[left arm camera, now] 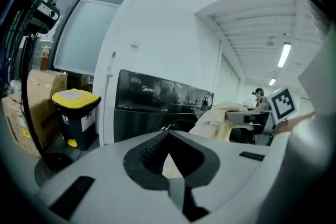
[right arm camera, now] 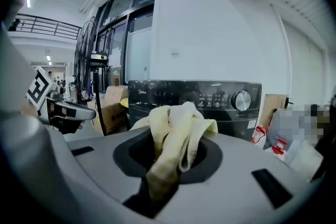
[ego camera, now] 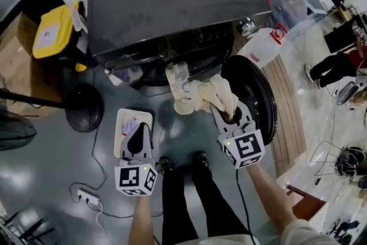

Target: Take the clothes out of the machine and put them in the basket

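Note:
A dark front-loading washing machine [ego camera: 172, 3] stands ahead with its round door [ego camera: 259, 89] swung open to the right. My right gripper [ego camera: 229, 115] is shut on a cream cloth [ego camera: 195, 94], which trails from the drum's mouth toward the jaws. In the right gripper view the cloth [right arm camera: 176, 134] bunches up out of the right gripper [right arm camera: 163, 186]. My left gripper [ego camera: 136, 136] hangs over a small white basket [ego camera: 121, 123] on the floor, jaws together with nothing in them. In the left gripper view the left gripper [left arm camera: 176, 181] faces the machine [left arm camera: 157, 97] and the cloth [left arm camera: 215, 118].
A yellow-lidded bin [ego camera: 51, 34] and cardboard boxes stand left of the machine. A black round stand base [ego camera: 83, 107] and a power strip [ego camera: 86, 197] lie on the grey floor at left. A white jug [ego camera: 261, 49] sits right of the machine. The person's shoes [ego camera: 183, 163] are between the grippers.

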Motion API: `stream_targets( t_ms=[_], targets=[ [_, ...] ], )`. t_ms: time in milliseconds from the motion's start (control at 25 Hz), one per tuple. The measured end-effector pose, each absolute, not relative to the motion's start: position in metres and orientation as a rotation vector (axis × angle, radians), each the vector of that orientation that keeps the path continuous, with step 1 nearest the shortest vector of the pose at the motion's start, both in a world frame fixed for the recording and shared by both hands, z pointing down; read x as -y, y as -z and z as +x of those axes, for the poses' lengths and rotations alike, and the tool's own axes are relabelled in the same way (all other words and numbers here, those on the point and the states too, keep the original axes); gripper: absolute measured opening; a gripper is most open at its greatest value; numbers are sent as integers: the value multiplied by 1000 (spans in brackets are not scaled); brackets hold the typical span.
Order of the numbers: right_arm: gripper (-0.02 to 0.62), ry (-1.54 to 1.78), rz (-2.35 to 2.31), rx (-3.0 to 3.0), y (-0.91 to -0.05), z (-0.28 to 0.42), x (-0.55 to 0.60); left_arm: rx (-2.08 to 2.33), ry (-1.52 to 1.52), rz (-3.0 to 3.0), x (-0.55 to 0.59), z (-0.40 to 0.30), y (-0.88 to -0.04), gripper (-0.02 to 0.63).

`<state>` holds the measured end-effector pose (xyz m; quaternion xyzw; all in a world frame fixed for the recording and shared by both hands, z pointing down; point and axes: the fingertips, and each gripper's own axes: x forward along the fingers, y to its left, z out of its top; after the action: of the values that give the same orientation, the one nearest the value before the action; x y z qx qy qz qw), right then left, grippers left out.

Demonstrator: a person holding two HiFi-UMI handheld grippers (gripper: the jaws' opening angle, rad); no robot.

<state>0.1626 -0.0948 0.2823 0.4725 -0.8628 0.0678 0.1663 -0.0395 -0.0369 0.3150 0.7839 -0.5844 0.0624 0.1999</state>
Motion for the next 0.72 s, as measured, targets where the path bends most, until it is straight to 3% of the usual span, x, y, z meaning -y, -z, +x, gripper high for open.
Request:
stream_targets(
  t_ms=[400,720],
  targets=[
    [107,-54,1236,2606,-154,139,66,1777,-108,2152,22,-65,-229,18],
    [107,-9,961,2713,-138,67,37,1970,-62,1993,-26,-126,-216,17]
  ],
)
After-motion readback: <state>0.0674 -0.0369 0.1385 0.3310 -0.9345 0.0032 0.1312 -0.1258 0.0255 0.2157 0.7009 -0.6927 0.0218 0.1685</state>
